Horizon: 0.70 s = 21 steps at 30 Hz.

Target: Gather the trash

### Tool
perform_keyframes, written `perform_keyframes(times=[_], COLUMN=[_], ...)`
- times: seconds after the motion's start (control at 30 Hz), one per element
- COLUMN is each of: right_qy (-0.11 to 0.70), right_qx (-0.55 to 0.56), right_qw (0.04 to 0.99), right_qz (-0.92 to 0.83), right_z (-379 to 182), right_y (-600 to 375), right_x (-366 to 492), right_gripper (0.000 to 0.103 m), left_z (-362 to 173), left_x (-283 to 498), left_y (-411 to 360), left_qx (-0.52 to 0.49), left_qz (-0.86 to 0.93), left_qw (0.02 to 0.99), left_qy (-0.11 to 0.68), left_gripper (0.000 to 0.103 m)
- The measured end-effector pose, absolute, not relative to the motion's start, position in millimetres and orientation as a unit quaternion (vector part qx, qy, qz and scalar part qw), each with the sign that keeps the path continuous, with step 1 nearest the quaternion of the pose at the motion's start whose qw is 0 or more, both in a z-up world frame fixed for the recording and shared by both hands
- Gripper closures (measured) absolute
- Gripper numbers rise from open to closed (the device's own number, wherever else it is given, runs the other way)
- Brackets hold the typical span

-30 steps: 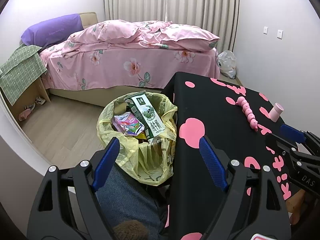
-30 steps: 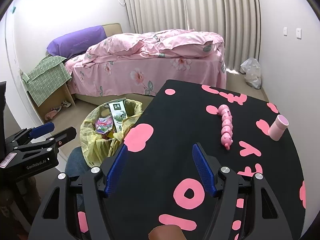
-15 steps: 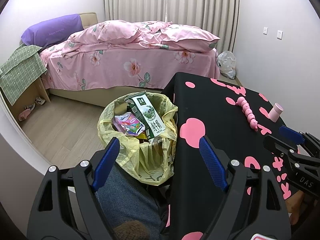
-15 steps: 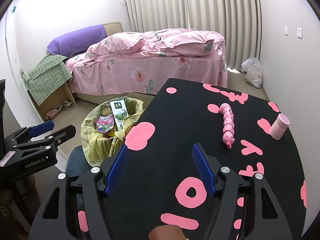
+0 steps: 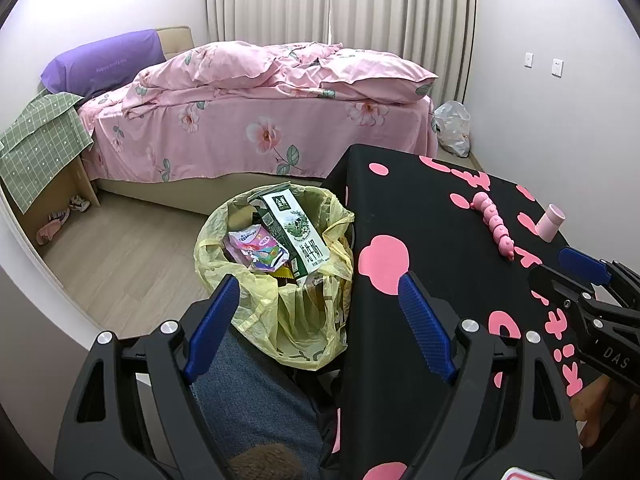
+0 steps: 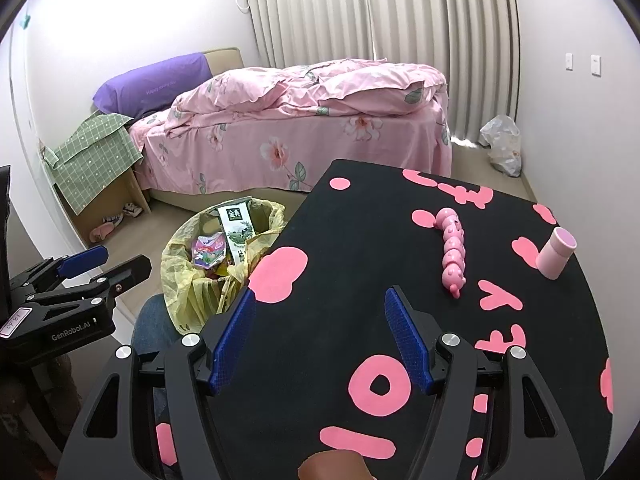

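Note:
A trash bin lined with a yellow bag (image 5: 224, 254) stands on the floor left of the table; it also shows in the right wrist view (image 6: 180, 264). Inside lie a green-and-white milk carton (image 5: 294, 234) and a pink snack wrapper (image 5: 256, 246). My left gripper (image 5: 320, 308) is open and empty, above the bin's near rim. My right gripper (image 6: 320, 320) is open and empty over the black table (image 6: 340, 240). The right gripper also shows at the right edge of the left wrist view (image 5: 576, 276).
On the table lie a pink caterpillar toy (image 6: 452, 248) and a pink cup (image 6: 556, 254). A pink bed (image 5: 256, 120) stands behind. A white plastic bag (image 5: 452, 128) sits by the curtain. A green-clothed box (image 5: 40, 152) is at left. A knee in jeans (image 5: 248, 392) is below.
Both grippers have stayed open and almost still. The right gripper has drifted slightly forward over the table.

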State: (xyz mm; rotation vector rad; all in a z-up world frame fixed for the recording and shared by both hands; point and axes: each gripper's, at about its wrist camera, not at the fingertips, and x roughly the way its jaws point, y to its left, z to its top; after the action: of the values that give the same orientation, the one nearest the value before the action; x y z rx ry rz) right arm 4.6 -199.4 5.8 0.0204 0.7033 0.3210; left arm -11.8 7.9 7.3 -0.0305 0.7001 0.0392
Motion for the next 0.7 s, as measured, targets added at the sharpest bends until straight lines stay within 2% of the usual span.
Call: perform_keyframes(times=[0.7], right_qy=[0.344], right_qx=[0.011], right_qw=[0.926], right_qz=[0.156], right_z=[6.2], right_y=[-199.1], right_x=[4.2], right_gripper=[0.04], left_z=[9.0], left_x=[-12.8], left_y=[10.0], left_qx=[-0.016], left_qz=[0.016], left_qw=[0.939], left_qy=[0.344], left_gripper=[0.026])
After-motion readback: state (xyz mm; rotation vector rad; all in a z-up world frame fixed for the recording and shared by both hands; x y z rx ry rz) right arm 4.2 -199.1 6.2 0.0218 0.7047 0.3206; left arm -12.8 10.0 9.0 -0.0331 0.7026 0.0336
